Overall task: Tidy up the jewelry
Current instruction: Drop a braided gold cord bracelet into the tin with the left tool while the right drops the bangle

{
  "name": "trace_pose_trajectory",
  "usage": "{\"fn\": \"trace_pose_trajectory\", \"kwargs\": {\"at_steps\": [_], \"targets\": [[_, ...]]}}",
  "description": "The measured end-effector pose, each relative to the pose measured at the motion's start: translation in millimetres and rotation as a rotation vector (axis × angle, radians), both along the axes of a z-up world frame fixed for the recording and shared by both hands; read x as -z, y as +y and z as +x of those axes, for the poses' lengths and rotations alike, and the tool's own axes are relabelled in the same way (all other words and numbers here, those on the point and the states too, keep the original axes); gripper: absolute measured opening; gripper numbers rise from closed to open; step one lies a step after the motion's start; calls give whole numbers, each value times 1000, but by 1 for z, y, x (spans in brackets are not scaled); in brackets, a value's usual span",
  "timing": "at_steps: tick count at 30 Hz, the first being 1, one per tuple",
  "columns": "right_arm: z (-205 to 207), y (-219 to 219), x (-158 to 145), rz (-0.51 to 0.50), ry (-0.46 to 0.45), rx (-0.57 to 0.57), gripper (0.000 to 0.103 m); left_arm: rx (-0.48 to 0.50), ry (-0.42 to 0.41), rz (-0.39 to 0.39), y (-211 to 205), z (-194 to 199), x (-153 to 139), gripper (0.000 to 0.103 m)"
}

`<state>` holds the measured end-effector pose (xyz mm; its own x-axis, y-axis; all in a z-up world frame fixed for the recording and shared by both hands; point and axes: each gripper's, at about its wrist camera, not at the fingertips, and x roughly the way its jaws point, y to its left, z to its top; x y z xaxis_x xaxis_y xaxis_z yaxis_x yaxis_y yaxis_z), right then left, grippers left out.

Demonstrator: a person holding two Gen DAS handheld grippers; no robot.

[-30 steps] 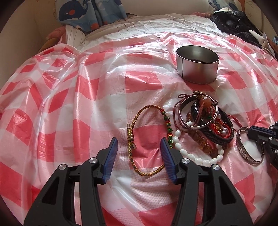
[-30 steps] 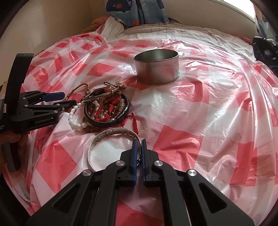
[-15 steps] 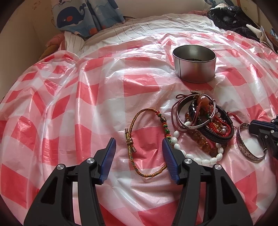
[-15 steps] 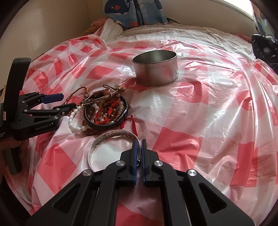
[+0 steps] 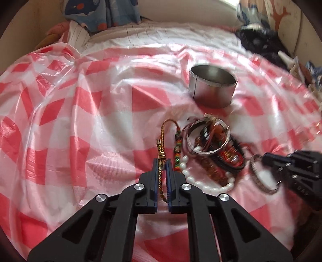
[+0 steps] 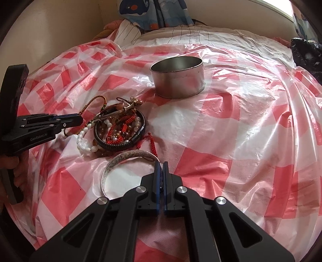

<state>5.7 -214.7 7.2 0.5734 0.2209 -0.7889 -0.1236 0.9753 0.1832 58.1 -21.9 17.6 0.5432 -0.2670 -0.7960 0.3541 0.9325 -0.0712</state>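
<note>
My left gripper (image 5: 162, 161) is shut on a gold-and-multicolour woven cord bracelet (image 5: 160, 149), which runs between its blue pads. My right gripper (image 6: 161, 164) is shut on the rim of an engraved silver bangle (image 6: 128, 156). A pile of bracelets (image 6: 120, 131) lies between the two grippers: a black braided band, red cord, amber beads and a white bead string (image 5: 201, 182). A silver bangle (image 5: 207, 139) tops the pile. A round metal tin (image 6: 178, 76), open at the top, stands behind the pile; it also shows in the left wrist view (image 5: 212, 87).
A red-and-white checked plastic sheet (image 6: 241, 131) covers the bed. A whale-print cloth (image 6: 153, 12) and striped bedding lie at the far edge. Dark clothing (image 5: 259, 46) lies at the far right. My left gripper shows at the left of the right wrist view (image 6: 78, 120).
My left gripper has closed from wide open onto the woven cord bracelet, which has shifted and bunched. My right gripper stays shut on the silver bangle.
</note>
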Motion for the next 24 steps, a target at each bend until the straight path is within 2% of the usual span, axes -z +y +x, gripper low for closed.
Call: {"fn": "trace_pose_trajectory", "kwargs": {"at_steps": [3, 6, 10, 14, 19, 21, 24], "targets": [[-1, -14, -11, 80, -25, 31, 3, 0, -6, -91, 9, -2, -14, 6], [1, -27, -22, 139, -53, 65, 4, 9, -41, -139, 8, -6, -37, 6], [16, -41, -42, 170, -108, 106, 4, 70, -105, -160, -16, 5, -72, 6], [40, -48, -62, 163, -161, 132, 4, 136, -122, -203, -52, 33, -91, 6], [71, -57, -74, 128, -198, 157, 4, 154, -75, -246, -93, 83, -77, 6], [86, -58, -73, 104, -204, 163, 4, 139, -26, -219, -103, 104, -57, 8], [112, -51, -71, 61, -206, 157, 4, 68, 35, -167, -100, 129, -32, 19]]}}
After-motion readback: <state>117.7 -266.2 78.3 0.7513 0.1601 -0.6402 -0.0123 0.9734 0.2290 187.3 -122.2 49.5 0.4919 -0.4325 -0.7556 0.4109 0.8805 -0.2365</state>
